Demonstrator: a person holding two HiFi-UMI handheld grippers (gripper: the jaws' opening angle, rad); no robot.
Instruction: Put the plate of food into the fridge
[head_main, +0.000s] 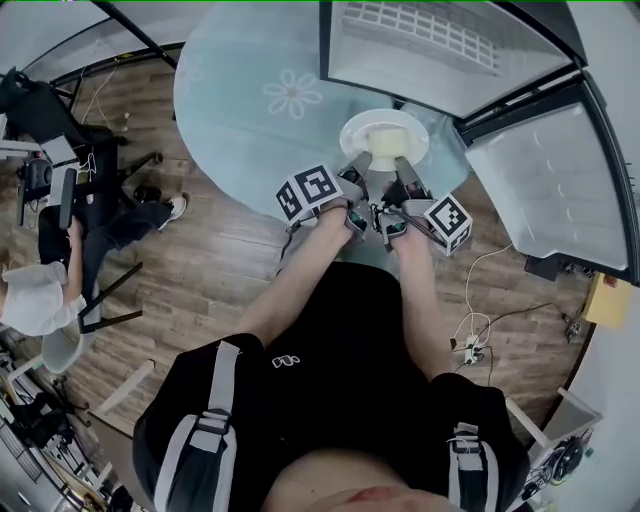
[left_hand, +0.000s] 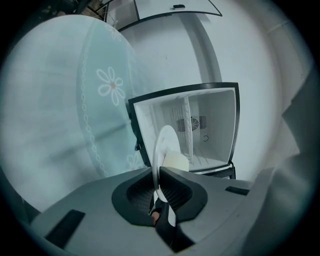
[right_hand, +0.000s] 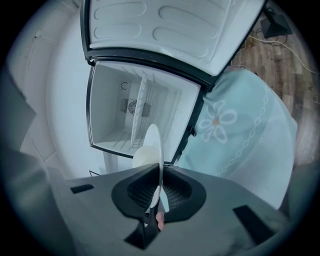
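The left tool (head_main: 362, 168) and right tool (head_main: 404, 170) pinch the plate (head_main: 358, 128) rim; an uneven pull may tip the food (head_main: 388, 141) before the fridge (head_main: 400, 60) at 12 o'clock.

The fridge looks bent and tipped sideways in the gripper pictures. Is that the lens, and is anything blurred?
Yes, the lens. Head view: fisheye bows the fridge edges. Left gripper view: rolled camera, fridge sideways, tablecloth smeared, dark ring around. Right gripper view: same tilt and ring; plate rim crisp.
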